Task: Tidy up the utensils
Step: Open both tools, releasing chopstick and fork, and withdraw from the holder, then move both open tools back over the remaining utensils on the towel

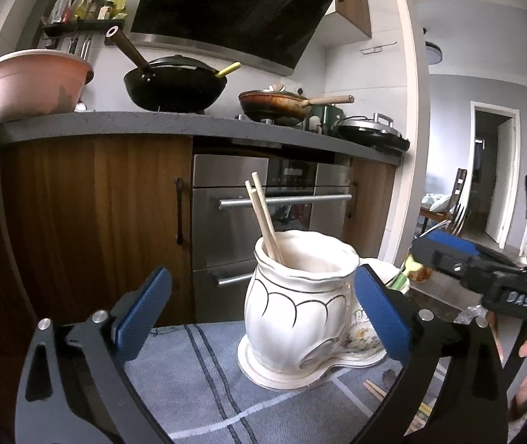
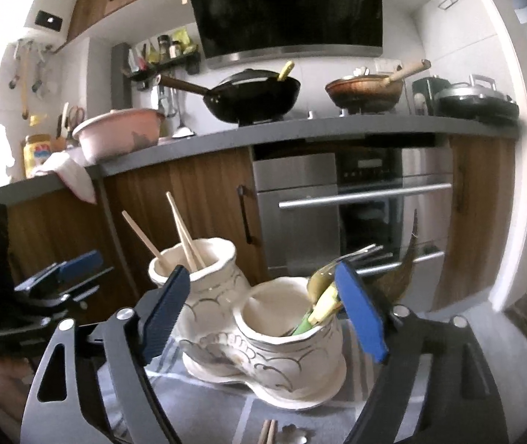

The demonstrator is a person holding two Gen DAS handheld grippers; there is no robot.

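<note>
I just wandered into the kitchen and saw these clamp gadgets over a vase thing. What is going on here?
A person is sorting utensils into a white two-pot ceramic holder on a striped cloth, using a handheld gripper in each hand. Both the left gripper and the right gripper are open and hold nothing. Chopsticks stand in one pot, forks and a green-handled utensil in the other. More chopsticks lie on the cloth, not yet put away.
</note>
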